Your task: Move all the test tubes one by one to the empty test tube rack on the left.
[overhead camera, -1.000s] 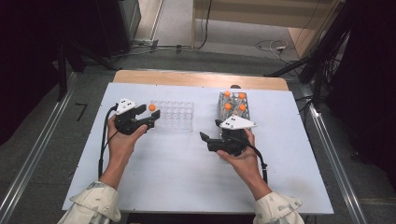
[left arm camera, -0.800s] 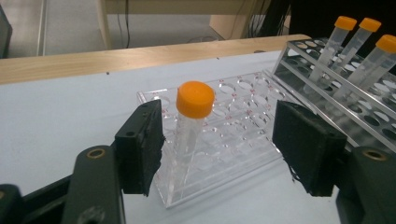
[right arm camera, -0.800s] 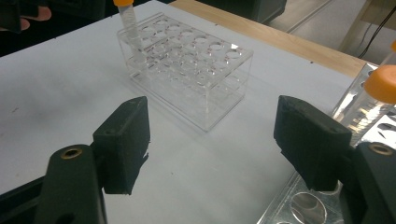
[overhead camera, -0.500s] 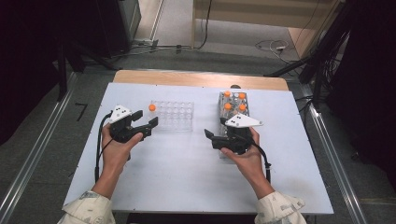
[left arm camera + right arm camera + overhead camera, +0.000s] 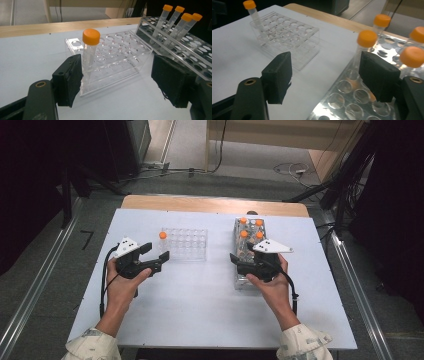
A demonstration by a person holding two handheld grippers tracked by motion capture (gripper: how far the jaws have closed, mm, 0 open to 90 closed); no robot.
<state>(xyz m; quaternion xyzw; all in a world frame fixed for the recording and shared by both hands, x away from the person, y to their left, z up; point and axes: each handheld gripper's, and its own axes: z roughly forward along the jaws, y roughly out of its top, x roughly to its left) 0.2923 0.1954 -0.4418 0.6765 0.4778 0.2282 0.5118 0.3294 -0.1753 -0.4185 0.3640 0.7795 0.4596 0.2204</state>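
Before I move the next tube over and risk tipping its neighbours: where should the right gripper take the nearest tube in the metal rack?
Probably just under the orange cap of the nearest tube, coming from the front of the metal rack. It stands upright, its lower part sunk in a hole, so only the upper stem is free. The right gripper is already open.

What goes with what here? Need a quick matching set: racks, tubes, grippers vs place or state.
1. clear rack
2. metal rack
3. left gripper
4. right gripper

a. holds four orange-capped tubes
b. open, beside the corner tube
c. holds one orange-capped tube in a corner hole
d. open, over the rack with four tubes

Pairs: 1-c, 2-a, 3-b, 4-d
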